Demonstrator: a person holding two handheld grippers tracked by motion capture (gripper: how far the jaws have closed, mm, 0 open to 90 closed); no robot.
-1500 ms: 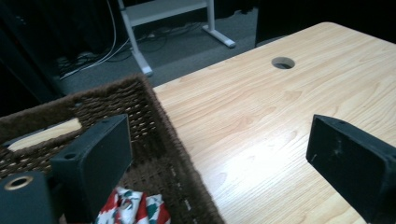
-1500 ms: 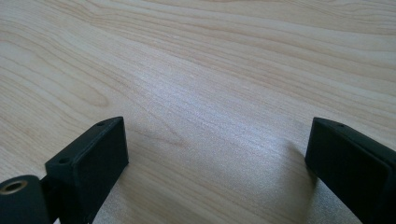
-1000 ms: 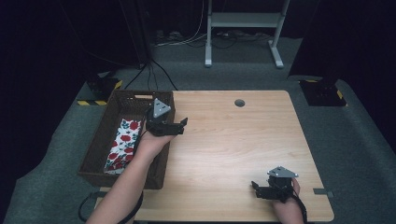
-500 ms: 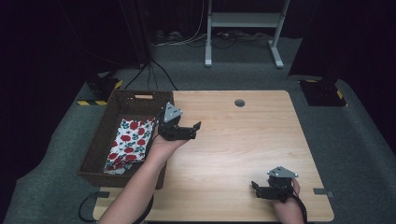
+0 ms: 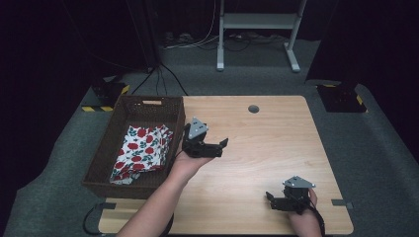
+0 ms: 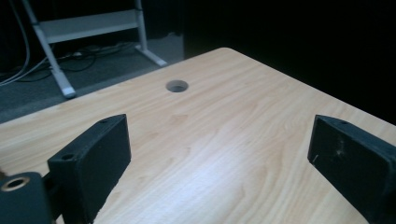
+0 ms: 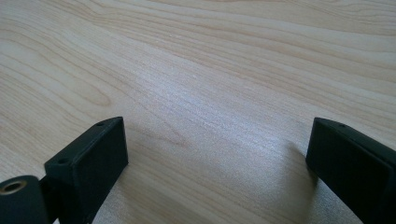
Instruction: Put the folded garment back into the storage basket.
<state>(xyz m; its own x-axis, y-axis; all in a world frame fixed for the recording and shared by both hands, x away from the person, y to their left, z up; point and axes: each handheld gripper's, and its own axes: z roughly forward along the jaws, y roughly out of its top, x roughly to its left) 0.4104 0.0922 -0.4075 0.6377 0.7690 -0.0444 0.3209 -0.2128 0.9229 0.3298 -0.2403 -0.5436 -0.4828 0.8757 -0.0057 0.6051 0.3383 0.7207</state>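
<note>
A: Where is the left gripper (image 5: 222, 144)?

B: It is up over the wooden table (image 5: 276, 148), just to the right of the brown woven basket (image 5: 101, 160). A hand (image 5: 185, 165) holds it from below. Its grey three-cornered plate (image 5: 196, 129) sits on top. It points to the right, away from the basket.

A: Is it holding anything?

B: No. Its two black jaws stand wide apart, and in the left gripper view there is just bare wood between them. Far ahead of the jaws is a small round hole (image 6: 177, 86) in the table.

A: What is in the basket?

B: A folded cloth (image 5: 141, 150), white with red flowers and green leaves. It lies inside the basket, behind and to the left of the left gripper. The gripper is near it but does not touch it.

A: And the right gripper (image 5: 270, 200)?

B: It is low down near the front edge of the table, well apart from the left gripper and far from the basket. A hand (image 5: 304, 217) holds it too. It points to the left.

A: Are its jaws closed?

B: No, they are spread wide as well. The right gripper view looks down at plain wood grain between the two black jaws, and the jaws' shadows fall right beside them, so the gripper is close to the table top. Nothing is between them.
</note>
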